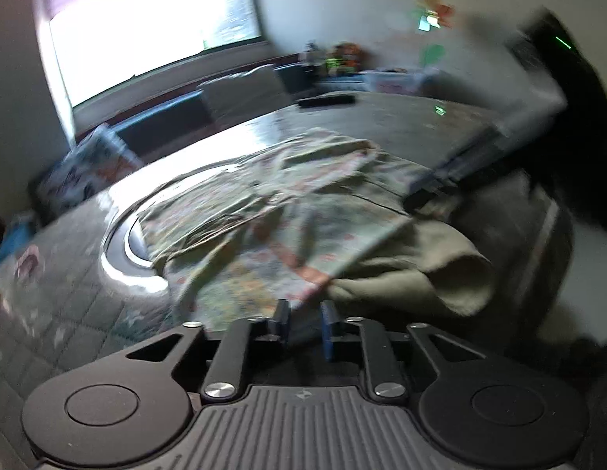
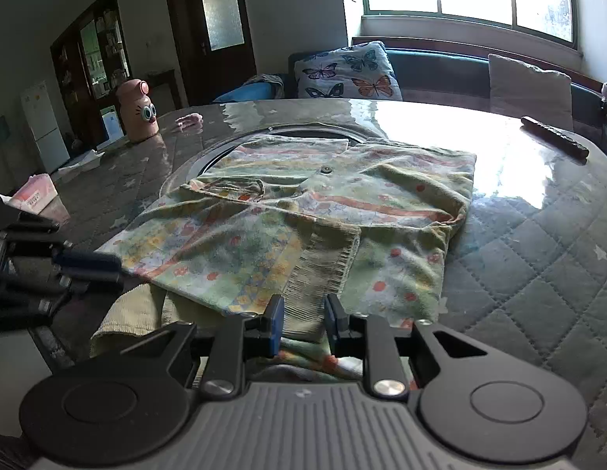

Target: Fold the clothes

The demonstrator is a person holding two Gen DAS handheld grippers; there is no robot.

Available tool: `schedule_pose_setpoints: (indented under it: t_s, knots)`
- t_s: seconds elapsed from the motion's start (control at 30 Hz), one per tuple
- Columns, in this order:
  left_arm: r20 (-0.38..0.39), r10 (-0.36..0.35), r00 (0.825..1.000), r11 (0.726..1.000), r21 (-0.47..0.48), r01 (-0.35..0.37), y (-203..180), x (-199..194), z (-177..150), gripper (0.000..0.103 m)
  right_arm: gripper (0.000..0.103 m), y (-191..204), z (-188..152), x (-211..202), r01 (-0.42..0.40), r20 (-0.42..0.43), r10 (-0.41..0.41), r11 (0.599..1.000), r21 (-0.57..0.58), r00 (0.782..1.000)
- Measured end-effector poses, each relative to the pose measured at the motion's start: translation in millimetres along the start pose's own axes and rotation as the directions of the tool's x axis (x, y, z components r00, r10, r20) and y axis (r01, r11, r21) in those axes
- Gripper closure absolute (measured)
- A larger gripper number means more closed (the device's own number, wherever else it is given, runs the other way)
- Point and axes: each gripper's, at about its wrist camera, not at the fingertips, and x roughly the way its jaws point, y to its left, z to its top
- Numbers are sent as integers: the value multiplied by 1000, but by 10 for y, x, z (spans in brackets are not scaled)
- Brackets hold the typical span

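A pale green floral garment (image 2: 303, 211) lies partly folded on the quilted table cover (image 2: 538, 258), over the round glass turntable (image 2: 221, 152). My right gripper (image 2: 303, 315) is at its near edge, jaws slightly apart around the ribbed cuff (image 2: 323, 270) without pinching it. My left gripper (image 1: 305, 319) is at the garment's near corner (image 1: 303, 266) in the blurred left wrist view, jaws slightly apart. It also shows in the right wrist view (image 2: 88, 262) at the garment's left corner. An olive cloth (image 1: 413, 270) lies beneath the garment.
A pink cartoon bottle (image 2: 139, 111) and a tissue pack (image 2: 37, 196) stand at the table's left. A dark remote (image 2: 553, 137) lies at the far right. Butterfly cushion (image 2: 346, 70) and sofa stand behind, under the window.
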Motion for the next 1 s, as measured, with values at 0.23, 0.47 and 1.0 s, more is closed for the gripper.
schedule_pose_setpoints:
  t_s: [0.23,0.47,1.0]
  knots:
    - [47,-34,998,988,153,26,-284,42,-14,62,81,-1,-32,-125,10,-10,-11,999,-47,1000]
    - [104,-74,992,979,199,52,-371,105,60,62,65,51,-100,-270,13,-36,-19,987,-159,999]
    - [161,-68,985,994,-74,80,61,272,437,99,46,397,-185,-279,-22,-6,22,910,-414,1000]
